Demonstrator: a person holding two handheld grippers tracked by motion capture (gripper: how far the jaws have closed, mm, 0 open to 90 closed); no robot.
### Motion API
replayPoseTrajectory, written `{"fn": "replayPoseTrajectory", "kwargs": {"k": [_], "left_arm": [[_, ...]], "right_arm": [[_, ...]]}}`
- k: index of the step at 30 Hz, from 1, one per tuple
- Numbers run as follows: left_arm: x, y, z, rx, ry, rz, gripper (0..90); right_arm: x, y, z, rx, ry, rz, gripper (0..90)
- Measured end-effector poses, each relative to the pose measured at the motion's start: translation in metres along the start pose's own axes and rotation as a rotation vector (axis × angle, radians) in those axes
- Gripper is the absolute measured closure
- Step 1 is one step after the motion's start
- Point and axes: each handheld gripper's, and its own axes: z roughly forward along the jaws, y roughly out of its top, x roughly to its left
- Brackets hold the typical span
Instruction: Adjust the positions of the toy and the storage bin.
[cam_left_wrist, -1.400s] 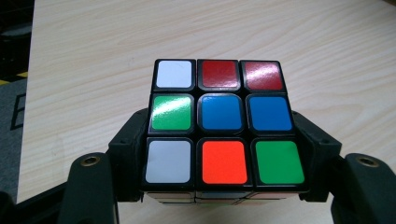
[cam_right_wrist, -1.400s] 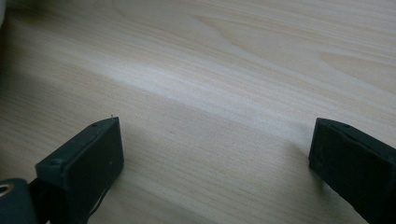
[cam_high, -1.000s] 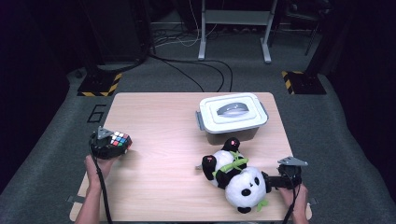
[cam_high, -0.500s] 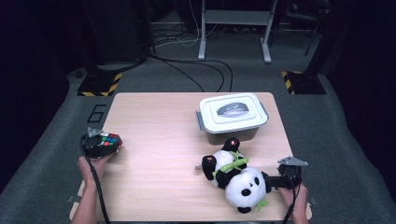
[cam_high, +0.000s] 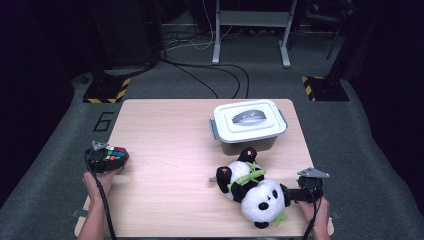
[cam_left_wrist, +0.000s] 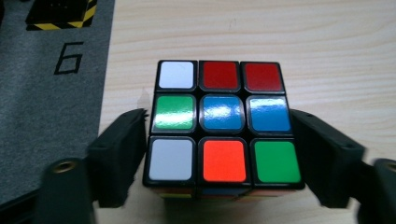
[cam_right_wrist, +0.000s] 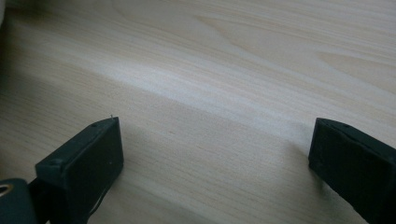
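Note:
A scrambled Rubik's cube (cam_high: 114, 153) rests on the wooden table (cam_high: 170, 150) at its left edge. My left gripper (cam_high: 107, 160) straddles it. In the left gripper view the cube (cam_left_wrist: 222, 126) fills the space between the two black jaws. Those jaws have just been opening, and a thin gap shows beside the left one, so my left gripper (cam_left_wrist: 219, 119) is open around the cube. My right gripper (cam_high: 290, 193) lies at the table's front right, pointing at the head of a plush panda (cam_high: 255, 195). In its own view my right gripper (cam_right_wrist: 217, 128) stands wide open over bare wood.
A white lidded box (cam_high: 250, 122) with grey clasps stands at the back right, just behind the panda. Dark floor with cables and yellow-black taped feet surrounds the table, and a "6" (cam_high: 102, 121) is marked on the floor by the left edge.
My left hand carried the cube leftward and down to the table's left edge. Its jaws have parted around the cube. The right hand and the panda have kept still.

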Motion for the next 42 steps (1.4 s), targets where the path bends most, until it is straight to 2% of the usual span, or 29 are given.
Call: {"fn": "replayPoseTrajectory", "kwargs": {"k": [1,3,9,11,12,16,20,22,31,35,37,38,39,42], "left_arm": [[0.000,0.000,-0.006,-0.021,0.012,-0.017,14.5],[0.001,0.000,-0.014,-0.044,0.002,-0.032,13.1],[-0.008,0.003,-0.033,-0.069,-0.014,0.003,8.9],[-0.019,0.006,-0.043,-0.090,-0.044,0.042,8.6],[-0.023,0.007,-0.044,-0.099,-0.053,0.040,8.2],[-0.039,0.010,-0.050,-0.087,-0.078,0.074,3.2],[-0.056,0.010,-0.051,-0.094,-0.115,0.106,1.8],[-0.066,0.009,-0.051,-0.084,-0.149,0.133,0.3],[-0.117,0.007,-0.041,-0.069,-0.252,0.259,0.0],[-0.134,0.006,-0.037,-0.069,-0.298,0.289,0.0],[-0.144,0.006,-0.036,-0.060,-0.331,0.320,0.1],[-0.144,0.006,-0.036,-0.060,-0.331,0.320,0.2],[-0.153,0.005,-0.034,-0.046,-0.365,0.354,0.5],[-0.166,0.004,-0.031,-0.033,-0.408,0.393,4.3]], "right_arm": [[0.000,0.000,0.000,-0.001,0.000,0.001,2.4],[0.001,0.000,0.000,-0.002,-0.001,0.008,2.4],[0.001,0.000,0.000,-0.003,-0.001,0.009,2.4],[0.001,0.000,0.000,-0.003,0.000,0.008,2.4],[0.001,0.000,0.000,-0.003,0.000,0.008,2.4],[0.001,0.000,0.000,-0.003,-0.001,0.008,2.4],[0.001,0.000,0.000,-0.003,0.000,0.008,2.4],[0.001,0.000,0.000,-0.003,0.000,0.008,2.4],[0.001,0.000,0.000,-0.003,0.000,0.008,2.4],[0.001,0.000,0.000,-0.003,0.000,0.008,2.4],[0.001,0.000,0.000,-0.003,0.000,0.008,2.4],[0.001,0.000,0.000,-0.003,0.000,0.008,2.4],[0.001,0.000,0.000,-0.003,0.000,0.008,2.5],[0.001,0.000,0.000,-0.003,0.000,0.009,2.4]]}}
